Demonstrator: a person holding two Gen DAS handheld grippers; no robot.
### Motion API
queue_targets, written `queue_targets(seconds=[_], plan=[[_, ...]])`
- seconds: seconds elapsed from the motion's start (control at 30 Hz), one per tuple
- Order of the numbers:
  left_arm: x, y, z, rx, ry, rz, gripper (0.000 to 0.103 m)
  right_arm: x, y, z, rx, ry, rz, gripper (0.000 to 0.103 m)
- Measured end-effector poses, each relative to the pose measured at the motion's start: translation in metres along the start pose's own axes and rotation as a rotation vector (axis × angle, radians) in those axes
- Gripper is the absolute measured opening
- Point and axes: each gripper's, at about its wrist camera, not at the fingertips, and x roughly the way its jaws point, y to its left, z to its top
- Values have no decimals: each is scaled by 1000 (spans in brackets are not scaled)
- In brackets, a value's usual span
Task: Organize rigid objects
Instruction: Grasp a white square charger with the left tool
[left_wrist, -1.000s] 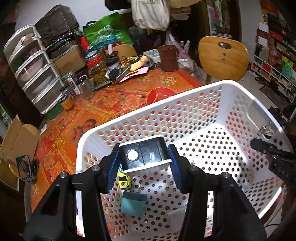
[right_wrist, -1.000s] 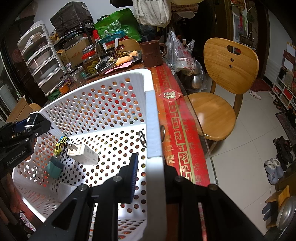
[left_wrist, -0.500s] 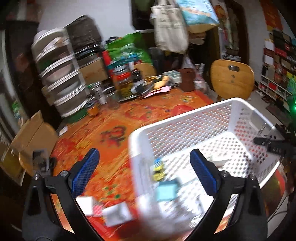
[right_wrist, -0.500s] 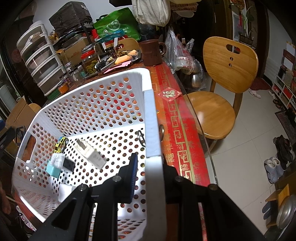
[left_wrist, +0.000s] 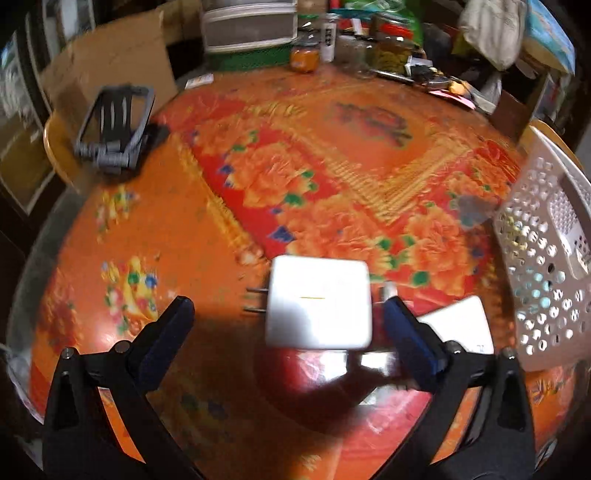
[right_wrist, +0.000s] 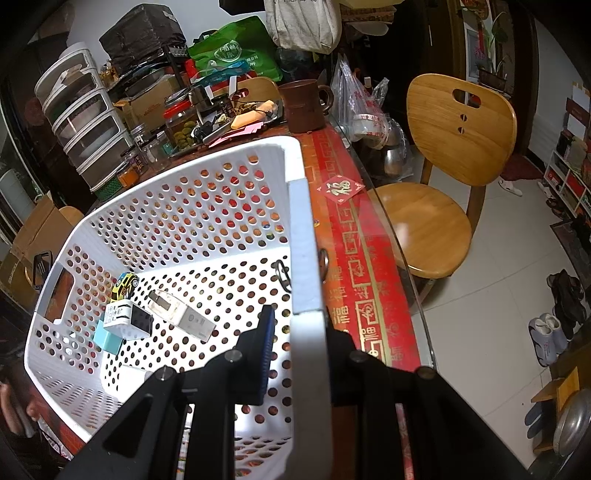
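White charger (left_wrist: 318, 302), two prongs out to its left, lies on the table (left_wrist: 155, 236) between the left gripper's (left_wrist: 286, 325) jaws, which are opening wide without touching it. A second white block (left_wrist: 461, 325) is partly hidden behind the right finger. The right gripper (right_wrist: 295, 350) is clamped on the white basket's (right_wrist: 303, 236) rim. Inside lie four clear things: toy car (right_wrist: 125, 285), black-and-white adapter (right_wrist: 127, 320), long white plug (right_wrist: 181, 317), teal box (right_wrist: 108, 339); the left view is blurred.

Wooden chair (right_wrist: 454, 155); pale tiled floor (right_wrist: 491, 332); cluttered shelves (right_wrist: 569, 173).
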Motion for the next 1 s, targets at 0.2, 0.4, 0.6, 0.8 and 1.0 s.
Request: queue_targets(seconds=[0.2, 0.4, 0.6, 0.8, 1.0], plan=[[15, 7, 2, 27, 31, 60, 101, 0, 1, 0, -6, 4, -11, 21], [26, -3, 3, 16, 21, 29, 70, 0, 1, 0, -6, 3, -11, 21], [21, -3, 2, 6, -35, 87, 69, 1, 1, 0, -11, 5, -13, 21], [-8, -8, 29, 30, -119, 116, 69, 1, 1, 0, -12, 1, -8, 21], [-62, -54, 66, 115, -222, 99, 69, 1, 1, 0, -13, -1, -6, 21]])
